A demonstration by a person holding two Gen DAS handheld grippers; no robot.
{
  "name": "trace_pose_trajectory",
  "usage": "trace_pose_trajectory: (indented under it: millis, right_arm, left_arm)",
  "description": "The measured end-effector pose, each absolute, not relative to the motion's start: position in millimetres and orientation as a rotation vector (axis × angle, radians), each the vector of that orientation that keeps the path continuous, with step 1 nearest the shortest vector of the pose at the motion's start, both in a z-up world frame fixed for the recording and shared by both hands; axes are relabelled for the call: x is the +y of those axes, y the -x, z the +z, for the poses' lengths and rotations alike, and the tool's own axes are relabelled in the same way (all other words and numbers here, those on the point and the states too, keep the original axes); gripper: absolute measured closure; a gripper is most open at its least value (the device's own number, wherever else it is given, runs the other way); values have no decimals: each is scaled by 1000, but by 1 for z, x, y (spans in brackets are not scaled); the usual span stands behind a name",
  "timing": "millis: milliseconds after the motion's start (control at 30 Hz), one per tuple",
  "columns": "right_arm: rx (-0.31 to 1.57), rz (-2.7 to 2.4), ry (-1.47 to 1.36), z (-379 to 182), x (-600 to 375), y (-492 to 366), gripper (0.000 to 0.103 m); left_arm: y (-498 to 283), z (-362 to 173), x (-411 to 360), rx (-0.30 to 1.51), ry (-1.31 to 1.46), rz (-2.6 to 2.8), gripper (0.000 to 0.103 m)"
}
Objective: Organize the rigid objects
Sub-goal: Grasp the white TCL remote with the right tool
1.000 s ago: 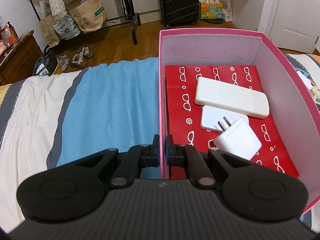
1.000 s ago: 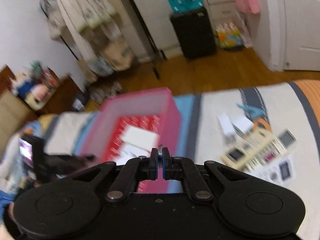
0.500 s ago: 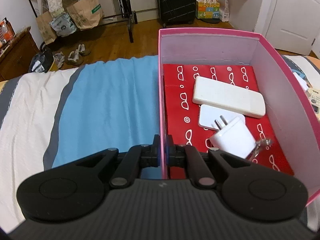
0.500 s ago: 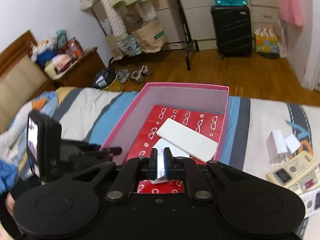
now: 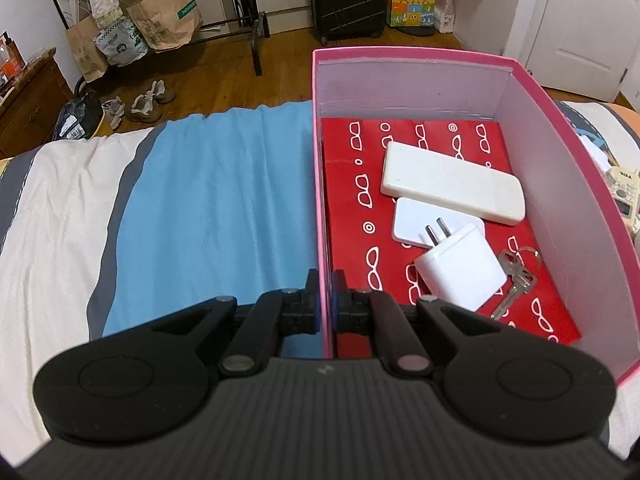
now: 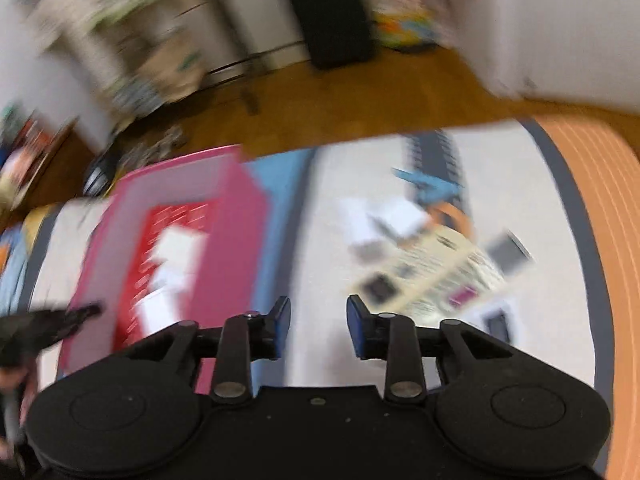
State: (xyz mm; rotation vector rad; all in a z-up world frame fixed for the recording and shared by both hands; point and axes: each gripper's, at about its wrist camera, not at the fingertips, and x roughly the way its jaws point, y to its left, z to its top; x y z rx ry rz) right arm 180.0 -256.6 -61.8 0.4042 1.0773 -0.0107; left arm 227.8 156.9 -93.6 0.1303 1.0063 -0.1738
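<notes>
Pink box (image 5: pixel 532 128) now holds keys (image 5: pixel 516 276) by charger (image 5: pixel 460 272); L gripper (image 5: pixel 326 300) pinches wall, R gripper (image 6: pixel 318 320) opening, empty. Next item.

Wooden floor (image 5: pixel 280 52); white door (image 5: pixel 580 20)

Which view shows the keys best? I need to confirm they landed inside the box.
The left wrist view: the keys lie sharp on the red liner inside the pink box, beside the white charger. The right wrist view is motion-blurred; no keys discernible there.
</notes>
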Motion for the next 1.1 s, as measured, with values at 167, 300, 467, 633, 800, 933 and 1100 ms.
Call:
trace_pose_trajectory:
  millis: [167, 300, 467, 633, 800, 933, 1100]
  right_arm:
    - [1199, -231, -474, -106, -301, -179, 63]
    - [1234, -312, -574, -123, -319, -177, 46]
    - [1243, -353, -784, -143, -333, -175, 39]
    - [1203, -335, -955, -165, -338, -176, 18]
    - [1189, -332, -824, -156, -319, -185, 23]
    - [1128, -301, -674, -136, -302, -189, 52]
    - [1061, -258, -504, -111, -283, -192, 70]
  left_arm:
    - [-229, -93, 157, 1020, -120, -172, 99]
    - [-230, -93, 160, 1024, -95, -174, 99]
    - [-230, -93, 162, 1032, -78, -182, 99]
    - [-230, -93, 162, 1033, -75, -184, 99]
    - [-230, -94, 162, 1036, -73, -186, 99]
    - [-230, -94, 161, 1040, -71, -189, 99]
    - [-230, -94, 161, 1039, -72, -190, 99]
